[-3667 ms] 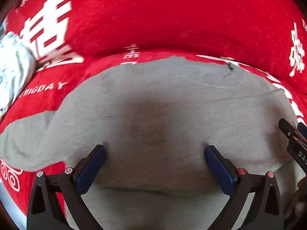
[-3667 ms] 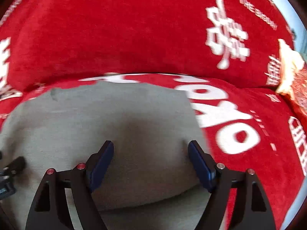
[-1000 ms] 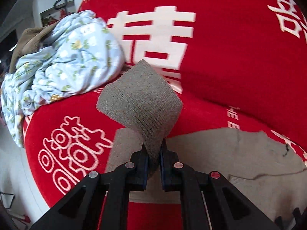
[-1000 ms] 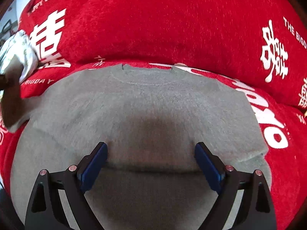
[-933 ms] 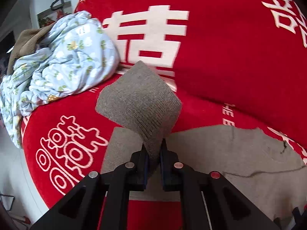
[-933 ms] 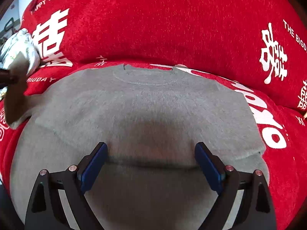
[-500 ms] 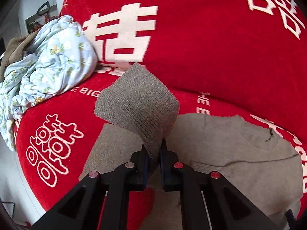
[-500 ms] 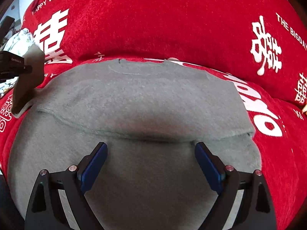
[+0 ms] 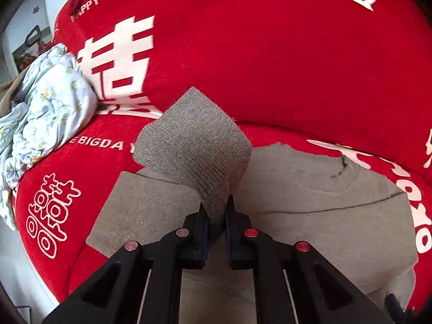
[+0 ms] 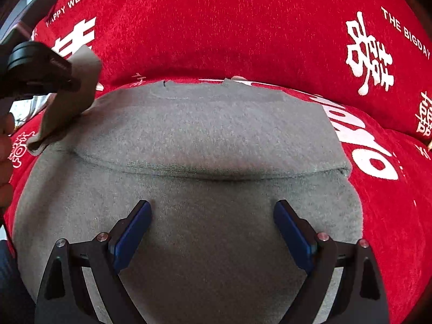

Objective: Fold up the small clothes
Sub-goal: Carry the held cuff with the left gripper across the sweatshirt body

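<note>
A grey knit sweater (image 10: 210,135) lies flat on a red sofa cover, its lower part folded up over the body. My left gripper (image 9: 216,210) is shut on the ribbed sleeve cuff (image 9: 191,145) and holds it lifted above the sweater's left side (image 9: 310,202). In the right wrist view the left gripper (image 10: 40,70) shows at the far left with the sleeve (image 10: 70,100) hanging from it. My right gripper (image 10: 213,224) is open and empty, low over the folded lower part of the sweater.
The red sofa cover (image 9: 270,54) with white lettering covers the seat and backrest (image 10: 229,27). A crumpled pale floral garment (image 9: 46,108) lies at the left end of the seat. The seat's front edge (image 9: 32,270) drops off at the lower left.
My left gripper has carried the sleeve cuff rightward, over the sweater body. My right gripper stays open and has drawn back toward the sweater's lower part.
</note>
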Demonstrator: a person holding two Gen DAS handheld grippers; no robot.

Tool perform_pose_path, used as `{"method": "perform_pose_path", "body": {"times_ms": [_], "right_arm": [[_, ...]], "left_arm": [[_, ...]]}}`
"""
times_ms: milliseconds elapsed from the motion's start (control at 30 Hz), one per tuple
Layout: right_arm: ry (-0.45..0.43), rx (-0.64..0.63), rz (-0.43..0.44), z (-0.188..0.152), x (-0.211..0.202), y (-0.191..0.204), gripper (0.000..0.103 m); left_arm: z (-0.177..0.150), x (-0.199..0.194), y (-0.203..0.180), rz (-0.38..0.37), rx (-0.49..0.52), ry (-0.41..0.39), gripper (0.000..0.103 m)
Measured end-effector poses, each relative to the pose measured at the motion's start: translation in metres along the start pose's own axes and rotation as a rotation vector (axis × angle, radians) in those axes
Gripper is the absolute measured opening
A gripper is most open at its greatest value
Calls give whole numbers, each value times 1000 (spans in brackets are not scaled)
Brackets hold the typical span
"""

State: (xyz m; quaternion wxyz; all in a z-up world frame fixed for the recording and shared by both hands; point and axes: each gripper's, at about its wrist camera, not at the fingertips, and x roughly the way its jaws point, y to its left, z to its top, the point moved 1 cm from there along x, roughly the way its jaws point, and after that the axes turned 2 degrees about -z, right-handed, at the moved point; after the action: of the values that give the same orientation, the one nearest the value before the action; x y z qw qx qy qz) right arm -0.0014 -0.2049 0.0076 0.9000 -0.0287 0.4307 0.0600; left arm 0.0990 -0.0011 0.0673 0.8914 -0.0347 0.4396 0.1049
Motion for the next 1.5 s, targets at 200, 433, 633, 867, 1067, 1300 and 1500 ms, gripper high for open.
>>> {"method": "perform_pose_path", "body": {"times_ms": [200,433,633,867,1067,1300,1500], "right_arm": [[-10,1,14,-1,2,-1,97],[-14,13,31,-2,-1,-2,97],[-4,-48,17,-9,-9,4,97],[-8,-77,8,-21,-20,-3,97],[-21,-60,10,-32,-27,-19,98],[-39,-57,20,-33,-26,-16,99],[-47,-58,30,-33,-27,-14,101]], "left_arm": [[4,-6,-30,-24,43,-8,11],[3,-15,-59,-41,107,-21,11],[-5,-21,-77,-63,159,-16,11],[-15,-30,-105,-92,225,-23,11],[-20,-35,-126,-115,262,-19,11],[-36,-40,-156,-160,333,-7,11],[-46,-31,-172,-158,376,20,11]]}}
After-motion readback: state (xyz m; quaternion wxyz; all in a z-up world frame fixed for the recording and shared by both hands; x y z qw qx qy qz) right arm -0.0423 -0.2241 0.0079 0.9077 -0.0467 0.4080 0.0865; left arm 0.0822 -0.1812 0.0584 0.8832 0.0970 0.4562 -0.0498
